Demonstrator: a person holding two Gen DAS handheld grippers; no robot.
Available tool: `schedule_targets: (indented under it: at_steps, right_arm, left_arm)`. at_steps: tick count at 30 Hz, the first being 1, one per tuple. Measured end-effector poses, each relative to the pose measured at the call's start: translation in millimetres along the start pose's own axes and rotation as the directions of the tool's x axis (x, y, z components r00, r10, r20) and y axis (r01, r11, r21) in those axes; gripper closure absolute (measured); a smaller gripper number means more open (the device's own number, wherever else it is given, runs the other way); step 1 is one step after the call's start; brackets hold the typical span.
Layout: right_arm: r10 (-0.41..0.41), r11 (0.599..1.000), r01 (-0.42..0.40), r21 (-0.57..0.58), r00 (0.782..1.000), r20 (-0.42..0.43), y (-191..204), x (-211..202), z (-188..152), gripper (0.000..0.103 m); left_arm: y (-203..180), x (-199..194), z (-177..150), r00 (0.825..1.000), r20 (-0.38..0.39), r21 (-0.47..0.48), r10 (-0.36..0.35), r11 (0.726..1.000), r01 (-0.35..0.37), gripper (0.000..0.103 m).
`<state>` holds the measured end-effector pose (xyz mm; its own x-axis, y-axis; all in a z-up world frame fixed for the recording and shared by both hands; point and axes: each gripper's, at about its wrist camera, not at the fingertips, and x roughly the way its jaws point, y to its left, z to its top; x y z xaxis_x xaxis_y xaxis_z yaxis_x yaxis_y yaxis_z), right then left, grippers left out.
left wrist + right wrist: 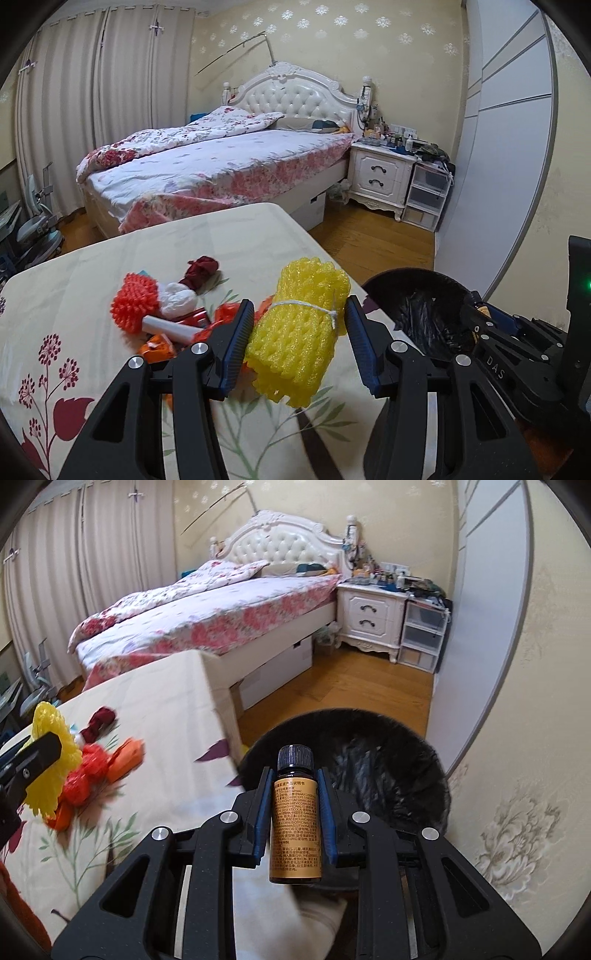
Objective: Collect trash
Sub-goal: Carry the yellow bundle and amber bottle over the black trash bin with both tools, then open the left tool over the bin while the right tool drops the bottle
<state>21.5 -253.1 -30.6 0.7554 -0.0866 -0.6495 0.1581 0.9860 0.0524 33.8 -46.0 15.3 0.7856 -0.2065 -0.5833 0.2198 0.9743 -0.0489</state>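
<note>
Trash bin (424,775), black liner; bottle (295,819) above rim, w/ jaws clamped.

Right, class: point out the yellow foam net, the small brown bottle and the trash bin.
yellow foam net (295,332), left wrist view, middle of roll
small brown bottle (295,827), right wrist view, label
trash bin (439,771), right wrist view, rim

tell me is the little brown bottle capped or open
Capped. In the right wrist view the small brown bottle sits between the right gripper pads with its black ribbed cap screwed on top.
</note>
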Motion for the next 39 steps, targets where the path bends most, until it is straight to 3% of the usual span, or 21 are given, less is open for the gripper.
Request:
schedule_targets:
  at_steps: [12,23,27,29,39]
  right_arm:
    - [-0.082,0.994,0.082,0.072,0.997,0.006,-44.1,33.3,15.0,0.080]
    - [-0.120,0.987,0.122,0.103,0.992,-0.027,-63.6,58.7,15.5,0.080]
    - [-0.131,0.984,0.133,0.119,0.991,-0.029,-69.3,61.3,14.0,0.075]
    - [-0.142,0.982,0.144,0.122,0.990,-0.025,-69.8,62.6,15.9,0.062]
    - [-0.167,0.978,0.167,0.122,0.986,-0.013,-72.2,57.5,16.4,0.056]
  left_arm:
    - [-67.8,65.4,16.3,0.998,-0.036,0.107,-0.058,0.992,0.061,0.053]
    - [-88.4,109.1,15.4,0.993,-0.107,0.131,-0.050,0.989,0.064,0.052]
    - [-92.5,116.2,15.6,0.990,-0.130,0.130,-0.050,0.989,0.067,0.044]
    - [-93.7,117.6,14.6,0.991,-0.126,0.134,-0.044,0.989,0.061,0.035]
    - [-90.1,115.8,16.5,0.992,-0.118,0.110,-0.035,0.993,0.048,0.023]
